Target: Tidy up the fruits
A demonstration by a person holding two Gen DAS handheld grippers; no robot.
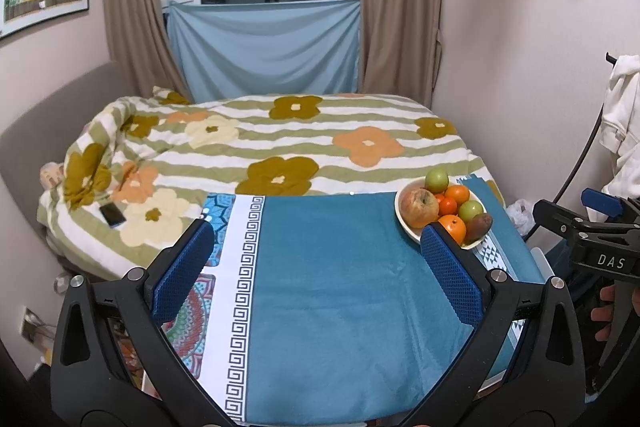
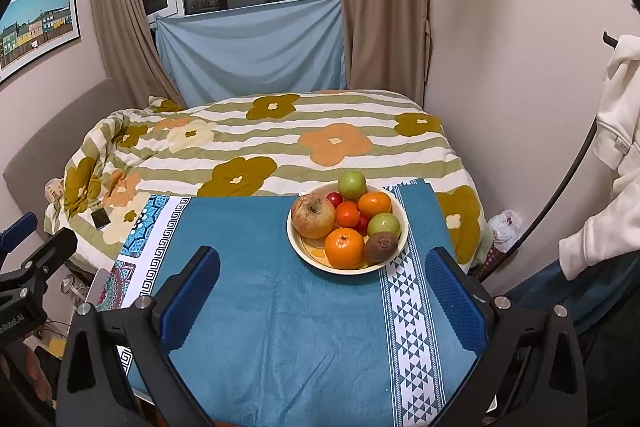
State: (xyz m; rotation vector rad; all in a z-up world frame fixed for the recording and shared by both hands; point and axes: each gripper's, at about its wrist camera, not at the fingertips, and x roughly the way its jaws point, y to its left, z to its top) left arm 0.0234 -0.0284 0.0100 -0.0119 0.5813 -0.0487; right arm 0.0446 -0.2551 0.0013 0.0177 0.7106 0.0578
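Fruits [image 2: 347, 223]: all heaped in one cream bowl [image 2: 344, 270], right of centre in the right wrist view, at the far right in the left wrist view. Fits equally a heap gathered already and a heap waiting for sorting; not possible to decide from here.

Left gripper [image 1: 318, 230]: wide open, holding nothing, above the teal cloth [image 2: 260, 307], well apart from the bowl. Right gripper [image 2: 323, 254]: also wide open and empty, pointing toward the bowl.

From left to right in the bowl:
- Large apple [image 2: 314, 217], dull and wrinkled skin, probably soft. Danger of bruising under hard pressure of the ribbed blue pads.
- Small red fruits [image 2: 333, 199], smooth and glossy, half buried in the middle. Hard to reach without pushing the neighbours; easy to slip out of such broad fingers.
- Front mandarin [image 2: 344, 248], round, with dimpled peel, supporting the heap. With this one taken away, possible rolling of the others.
- Green fruit [image 2: 352, 185] at the back, sitting high on the rim. Likely to tumble onto the quilt [image 2: 240, 147] behind after a small knock.
- Kiwi [image 2: 381, 247], brown and fuzzy, oval, leaning on the right rim.

Bowl itself smooth and shallow, on soft fabric near the far edge of the cloth: risk of sliding or tipping from a sideways push.
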